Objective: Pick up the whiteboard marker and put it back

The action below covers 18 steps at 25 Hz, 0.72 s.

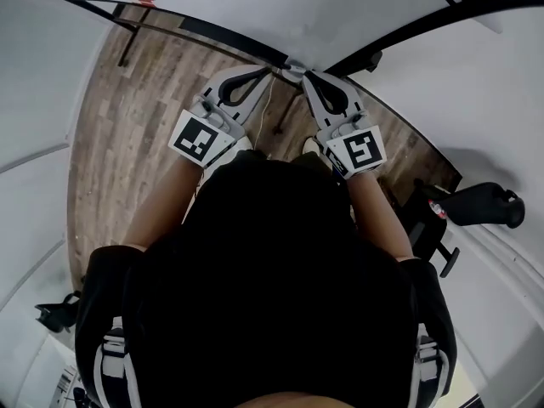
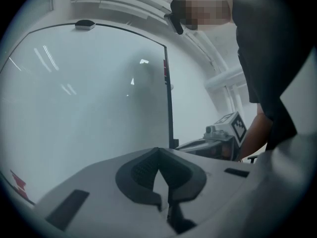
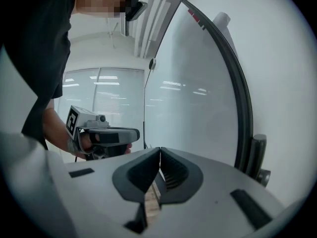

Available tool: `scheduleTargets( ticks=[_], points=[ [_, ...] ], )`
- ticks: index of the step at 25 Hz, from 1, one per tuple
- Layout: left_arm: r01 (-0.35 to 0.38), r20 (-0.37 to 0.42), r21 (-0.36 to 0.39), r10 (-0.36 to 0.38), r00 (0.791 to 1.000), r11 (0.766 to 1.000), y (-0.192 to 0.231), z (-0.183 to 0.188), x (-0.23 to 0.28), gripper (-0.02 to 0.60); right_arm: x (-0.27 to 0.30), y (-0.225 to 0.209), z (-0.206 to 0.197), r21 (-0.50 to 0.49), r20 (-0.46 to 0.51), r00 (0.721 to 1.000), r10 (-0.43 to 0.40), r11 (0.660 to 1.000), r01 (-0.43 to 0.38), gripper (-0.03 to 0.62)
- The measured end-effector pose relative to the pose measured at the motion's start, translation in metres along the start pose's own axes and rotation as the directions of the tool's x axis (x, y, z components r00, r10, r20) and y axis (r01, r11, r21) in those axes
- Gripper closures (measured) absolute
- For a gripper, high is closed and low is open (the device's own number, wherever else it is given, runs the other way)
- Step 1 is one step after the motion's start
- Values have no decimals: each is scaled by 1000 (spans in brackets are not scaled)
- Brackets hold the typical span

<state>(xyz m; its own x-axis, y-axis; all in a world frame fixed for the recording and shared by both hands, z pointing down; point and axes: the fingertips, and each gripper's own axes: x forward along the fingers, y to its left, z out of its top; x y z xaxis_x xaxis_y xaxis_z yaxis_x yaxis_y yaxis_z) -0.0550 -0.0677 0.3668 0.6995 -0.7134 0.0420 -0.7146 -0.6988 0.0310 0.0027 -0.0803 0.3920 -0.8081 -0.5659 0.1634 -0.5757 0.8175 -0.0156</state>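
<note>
1. Head view: the left gripper and the right gripper were held side by side with their tips almost touching. They were close to the dark frame of the whiteboard and above the wood floor. No marker showed near the whiteboard, so the step in hand was judged to be finding it.
2. Left gripper view: the jaws met at their tips with nothing between them. The whiteboard filled the left of the picture. A small dark thing sat on its top edge, too small to name. The marker was not seen here.
3. Right gripper view: the jaws were likewise together and empty, pointing along the whiteboard's face. No marker showed here either.
4. To do the step well, the person would probably look along the whiteboard's frame first. Then one gripper would be chosen and its jaws spread before reaching, with the other kept away from the whiteboard.
5. A marker is round and slick. Gripping it across the barrel near its middle should keep it from rolling or tipping.
</note>
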Motion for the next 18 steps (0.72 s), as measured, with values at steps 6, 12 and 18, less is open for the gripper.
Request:
scheduleTargets(
  ticks=[6, 12, 18],
  points=[
    [102, -4, -17, -102, 995, 995, 13, -12, 4, 578, 16, -9, -25, 0, -40, 990, -136, 991, 136, 600],
    [169, 2, -37, -169, 986, 985, 15, -23, 8, 578, 27, -8, -57, -6, -92, 976, -198, 980, 198, 599],
    [187, -7, -41, -187, 982, 982, 21, -33, 6, 578, 47, -6, -81, -49, -138, 966, -220, 975, 215, 564]
  ],
)
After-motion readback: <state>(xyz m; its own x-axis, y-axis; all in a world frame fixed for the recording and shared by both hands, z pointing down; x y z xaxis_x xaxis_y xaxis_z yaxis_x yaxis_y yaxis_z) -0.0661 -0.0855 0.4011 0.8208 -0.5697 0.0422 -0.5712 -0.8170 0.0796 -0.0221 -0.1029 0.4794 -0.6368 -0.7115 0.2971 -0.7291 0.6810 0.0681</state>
